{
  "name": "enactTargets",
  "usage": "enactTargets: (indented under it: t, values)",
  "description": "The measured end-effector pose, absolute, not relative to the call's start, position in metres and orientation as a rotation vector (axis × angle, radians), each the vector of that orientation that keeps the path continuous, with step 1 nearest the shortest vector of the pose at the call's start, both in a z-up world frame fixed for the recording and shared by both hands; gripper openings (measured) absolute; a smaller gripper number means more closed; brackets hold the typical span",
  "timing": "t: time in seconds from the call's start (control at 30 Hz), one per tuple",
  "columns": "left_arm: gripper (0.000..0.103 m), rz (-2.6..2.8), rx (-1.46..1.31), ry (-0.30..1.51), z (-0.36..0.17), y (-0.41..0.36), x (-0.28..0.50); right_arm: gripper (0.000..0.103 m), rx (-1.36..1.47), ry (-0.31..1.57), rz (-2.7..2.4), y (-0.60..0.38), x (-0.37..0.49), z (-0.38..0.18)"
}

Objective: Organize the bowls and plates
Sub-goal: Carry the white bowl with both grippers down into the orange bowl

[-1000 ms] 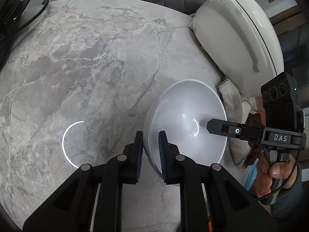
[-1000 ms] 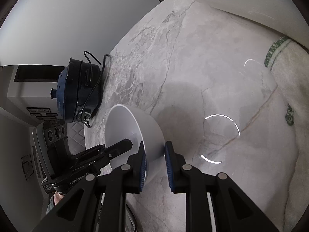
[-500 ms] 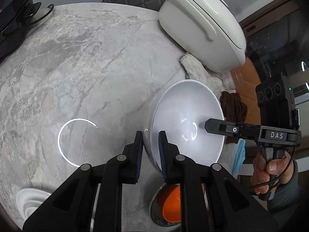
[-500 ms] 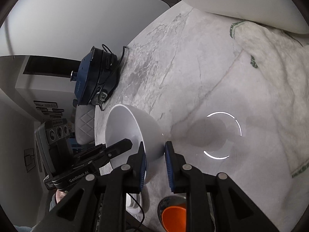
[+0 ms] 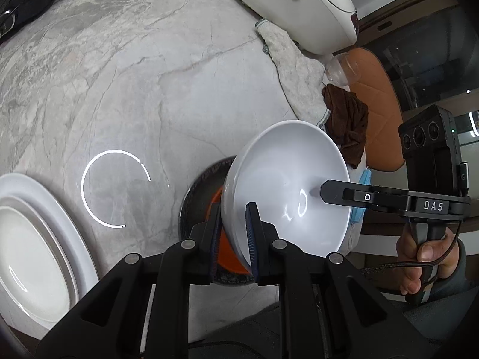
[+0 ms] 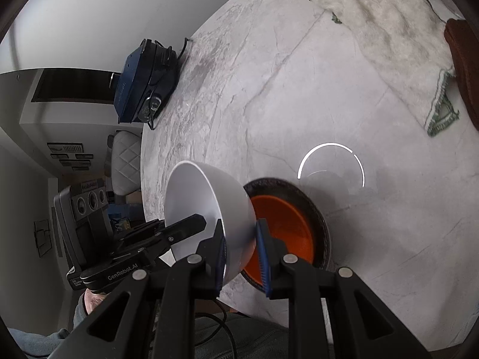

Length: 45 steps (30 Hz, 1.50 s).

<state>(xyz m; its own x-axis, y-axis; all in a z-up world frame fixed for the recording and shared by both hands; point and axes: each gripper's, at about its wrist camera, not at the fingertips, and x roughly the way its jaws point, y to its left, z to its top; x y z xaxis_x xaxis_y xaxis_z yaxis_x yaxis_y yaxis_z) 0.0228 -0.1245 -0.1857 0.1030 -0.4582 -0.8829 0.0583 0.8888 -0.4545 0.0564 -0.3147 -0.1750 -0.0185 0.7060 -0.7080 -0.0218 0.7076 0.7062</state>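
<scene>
White bowl (image 5: 287, 185) now over orange bowl (image 6: 284, 227)

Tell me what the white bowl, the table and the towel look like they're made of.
White bowl: probably glazed ceramic, perhaps melamine; smooth, glossy, with sharp highlights.
Table: marble or a marble-look slab; grey veining, polished enough to mirror a ring light.
Towel: cotton terry, by its nubby, matte pile and green woven edging.

Left tool (image 5: 233, 233) closed, blue-padded fingers (image 5: 215, 227) pinching one wall of a white bowl (image 5: 287, 185), held tilted off the surface. Right tool (image 6: 242, 245) likewise clamped on the opposite rim, one finger inside, one outside. Right hand (image 5: 425, 254) wrapped around black grip, thumb visible. Left hand mostly hidden below its tool body.
</scene>
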Motion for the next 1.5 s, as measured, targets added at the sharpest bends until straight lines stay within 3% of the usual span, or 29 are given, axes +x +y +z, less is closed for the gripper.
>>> enactTargets:
  t: [1.0,1.17,1.23,1.5]
  values:
    - [0.017,-0.299,-0.269,1.495,-0.241,-0.141,0.007,0.022,0.494,1.561,0.580,-0.316,0.027,-0.216]
    - [0.034,-0.299,-0.264,1.479,-0.238,-0.141,0.007,0.022,0.441,1.544,0.586,-0.311,0.027,-0.207]
    - [0.049,-0.303,-0.263,1.472,-0.236,-0.143,0.006,0.022,0.414,1.537,0.591,-0.309,0.027,-0.204]
    - [0.066,-0.321,-0.279,1.458,-0.235,-0.151,0.003,0.027,0.372,1.531,0.592,-0.304,0.026,-0.204]
